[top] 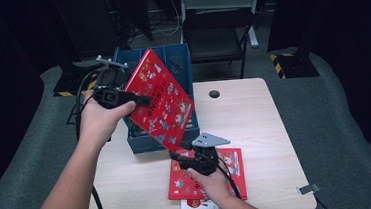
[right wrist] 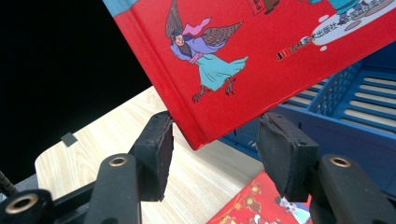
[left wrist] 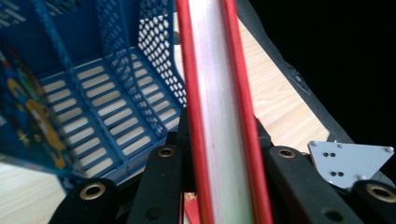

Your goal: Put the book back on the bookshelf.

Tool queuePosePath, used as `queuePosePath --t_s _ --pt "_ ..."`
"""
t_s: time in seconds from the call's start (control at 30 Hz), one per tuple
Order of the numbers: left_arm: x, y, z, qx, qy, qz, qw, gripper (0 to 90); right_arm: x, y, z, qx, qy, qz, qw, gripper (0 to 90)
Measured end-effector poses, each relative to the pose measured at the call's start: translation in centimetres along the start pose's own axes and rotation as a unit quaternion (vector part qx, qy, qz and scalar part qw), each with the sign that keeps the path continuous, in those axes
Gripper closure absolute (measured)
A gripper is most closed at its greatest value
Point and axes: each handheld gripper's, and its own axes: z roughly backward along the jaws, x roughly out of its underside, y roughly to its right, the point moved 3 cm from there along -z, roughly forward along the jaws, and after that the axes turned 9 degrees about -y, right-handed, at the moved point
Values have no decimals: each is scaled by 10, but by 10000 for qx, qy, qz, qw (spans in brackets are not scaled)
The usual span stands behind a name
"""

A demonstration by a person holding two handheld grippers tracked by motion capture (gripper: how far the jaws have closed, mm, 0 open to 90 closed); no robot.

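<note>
The left tongs (top: 140, 100) are gripping a red picture book (top: 160, 99) by its edge, the jaws clamping both covers with the white page block showing between them in the left gripper view. The book is hanging tilted in the air over the front of a blue slotted file crate (top: 180, 60) that is standing at the back of the wooden surface (top: 255, 124). The right tongs (top: 175, 156) are sitting lower, near the book's bottom corner; in the right gripper view their jaws are standing apart on either side of that corner (right wrist: 198, 140) without pressing it. Under the right hand (top: 209, 183), more red books (top: 231, 173) are lying stacked flat on the surface, just in front of the crate.
</note>
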Motion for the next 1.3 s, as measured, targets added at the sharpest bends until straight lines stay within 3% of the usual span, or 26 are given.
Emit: queuePosePath --t_s 0.23,0.3,0.57,0.6,0.83,1.03,1.17,1.27,1.3 --pt "8 -20 8 147 184 342 9991 737 -9 3 1 -68 -1 224 9997 452" --pt "10 -27 10 252 324 563 9976 734 -14 4 2 -60 11 319 9995 451" --pt "14 -48 14 327 471 855 9947 728 -27 8 -4 -126 -79 513 9986 451" --pt "14 -49 14 340 491 968 9935 727 -28 9 -5 -161 -94 527 9984 451" --pt "16 -59 16 249 526 1154 9916 724 -35 12 -17 -303 -161 556 9979 449" --pt "17 -64 16 71 489 1203 9915 713 -39 14 -27 -390 -252 489 9977 454" --pt "17 -66 15 143 562 1374 9888 721 -42 17 -32 -413 -268 447 9978 454" --pt "16 -66 14 20 557 1385 9888 722 -44 19 -37 -358 -320 489 9976 453" --pt "15 -67 14 -57 526 1319 9898 717 -45 20 -38 -371 -315 507 9975 454"
